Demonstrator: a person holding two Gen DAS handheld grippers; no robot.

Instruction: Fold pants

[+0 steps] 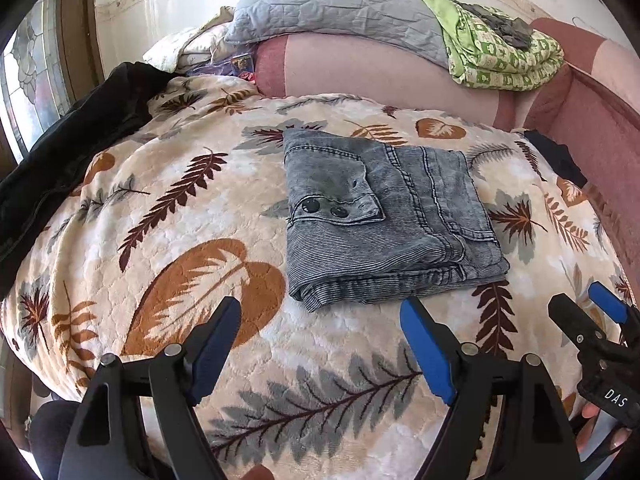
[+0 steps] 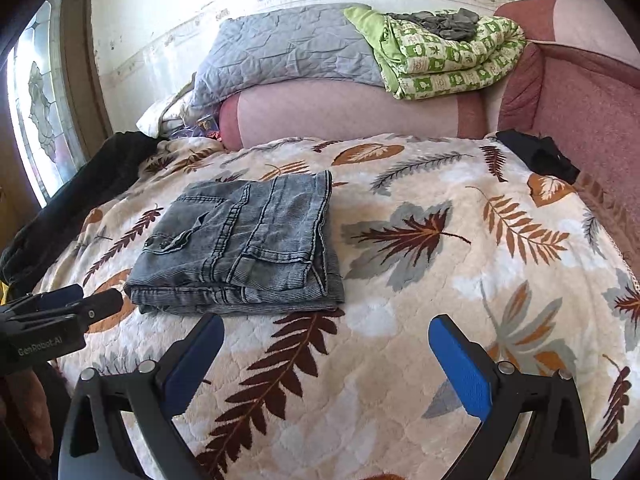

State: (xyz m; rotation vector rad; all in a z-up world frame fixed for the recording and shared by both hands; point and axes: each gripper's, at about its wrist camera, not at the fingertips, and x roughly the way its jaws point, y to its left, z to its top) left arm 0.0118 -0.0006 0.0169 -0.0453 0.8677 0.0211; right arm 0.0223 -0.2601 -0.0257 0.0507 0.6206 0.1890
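1. The leaf-print blanket (image 1: 168,208) covers the bed and carries everything below; its cream pile shows brown, orange and grey fronds.
2. Behind the blanket rises a pink sofa back (image 2: 340,116), topped by a grey quilted pillow (image 1: 332,4) and, to that pillow's right, a folded green patterned quilt (image 2: 452,60) with a small dark grey cloth on it.
3. A black garment (image 1: 80,136) lies along the blanket's left edge, and a smaller black cloth (image 2: 538,156) sits at its far right corner against the sofa.
4. The pants (image 1: 380,216) — grey washed denim — lie folded into a compact, roughly square bundle on the blanket, flat, with a pocket flap and two dark buttons facing up and the stacked fold edges toward the cameras.
5. The left gripper (image 1: 320,344) hovers above the blanket just short of the pants' near edge, its fingers (image 1: 428,356) spread wide and holding nothing.
6. The right gripper (image 2: 324,364) hangs over the blanket to the right of the pants' near corner — fingers (image 2: 460,368) likewise parted and bare, not touching the denim.
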